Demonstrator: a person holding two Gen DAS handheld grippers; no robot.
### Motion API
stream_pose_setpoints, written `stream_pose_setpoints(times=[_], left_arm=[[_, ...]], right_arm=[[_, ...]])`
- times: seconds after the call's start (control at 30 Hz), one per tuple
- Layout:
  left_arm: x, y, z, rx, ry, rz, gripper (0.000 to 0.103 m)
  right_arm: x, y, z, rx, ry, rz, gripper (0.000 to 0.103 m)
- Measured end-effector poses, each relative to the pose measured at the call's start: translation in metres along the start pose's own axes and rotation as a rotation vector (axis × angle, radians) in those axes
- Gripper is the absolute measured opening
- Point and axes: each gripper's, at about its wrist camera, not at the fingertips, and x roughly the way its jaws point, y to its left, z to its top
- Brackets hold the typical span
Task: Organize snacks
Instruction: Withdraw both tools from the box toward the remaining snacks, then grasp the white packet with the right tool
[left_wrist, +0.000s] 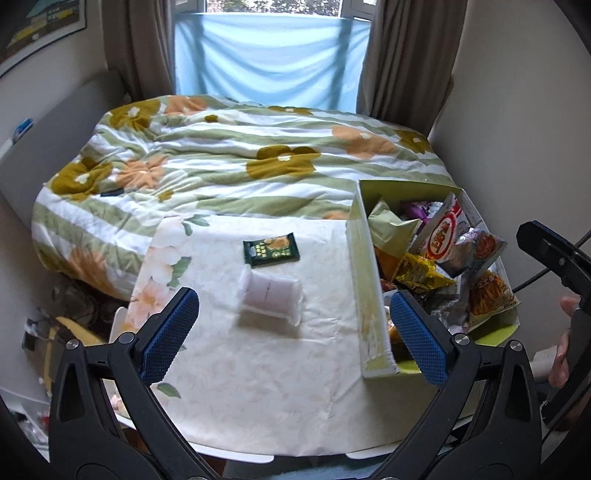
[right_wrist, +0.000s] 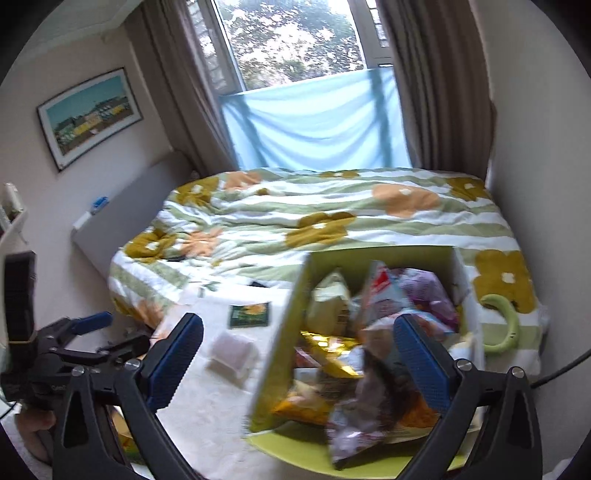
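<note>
Landmark: the box (left_wrist: 364, 295), open-topped and heaped with snack bags, is my reference for every place below.
My left claw (left_wrist: 293, 334): wide open, gripping nothing, hanging over the table to the left of the box, its right finger just in front of the box's left wall.
My right claw (right_wrist: 299, 360): also spread wide and empty, held above the box with its right finger over the heap.
White packet (left_wrist: 269, 297): lies flat on the cloth (left_wrist: 258, 369) to the left of the box, apart from it, blurred in both views.
Green packet (left_wrist: 271, 249): lies just beyond the white packet, also left of the box and clear of its wall.
Heap in the box: an orange bag (left_wrist: 491, 297) and a red-and-white bag (left_wrist: 445, 236) stand above the rim on the far right side (loosely stacked, I judge).
Risk one: if my right claw dips in at this spread, I judge a finger could push a tall bag over the right rim.
Risk two: the white packet looks soft and smooth, so a shallow pinch from my left claw may slip or squash it.
Risk three: my left claw's right finger sits close to the box wall, and a sideways move could shove the box or rumple the cloth.
</note>
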Motion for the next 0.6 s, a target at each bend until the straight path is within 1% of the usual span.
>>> stream_pose_setpoints(times=[0.07, 0.13, 0.3, 0.43, 0.6], left_arm=[[0.0, 0.019, -0.006, -0.018, 0.003, -0.009, 0.102], [0.004, 0.036, -0.008, -0.022, 0.009, -0.018, 0.102], [0.015, 0.082, 0.007, 0.004, 0.009, -0.034, 0.102], [0.029, 0.117, 0.023, 0.047, 0.033, -0.058, 0.102], [0.06, 0.154, 0.035, 0.095, 0.084, -0.101, 0.102]], right_arm=[[0.003, 0.022, -0.002, -0.036, -0.006, -0.013, 0.103], [0.009, 0.04, -0.003, -0.053, -0.008, -0.005, 0.103], [0.034, 0.085, -0.006, -0.054, 0.0, -0.019, 0.102], [0.067, 0.112, -0.011, -0.008, 0.041, -0.034, 0.102], [0.127, 0.141, -0.026, 0.049, 0.128, -0.096, 0.102]])
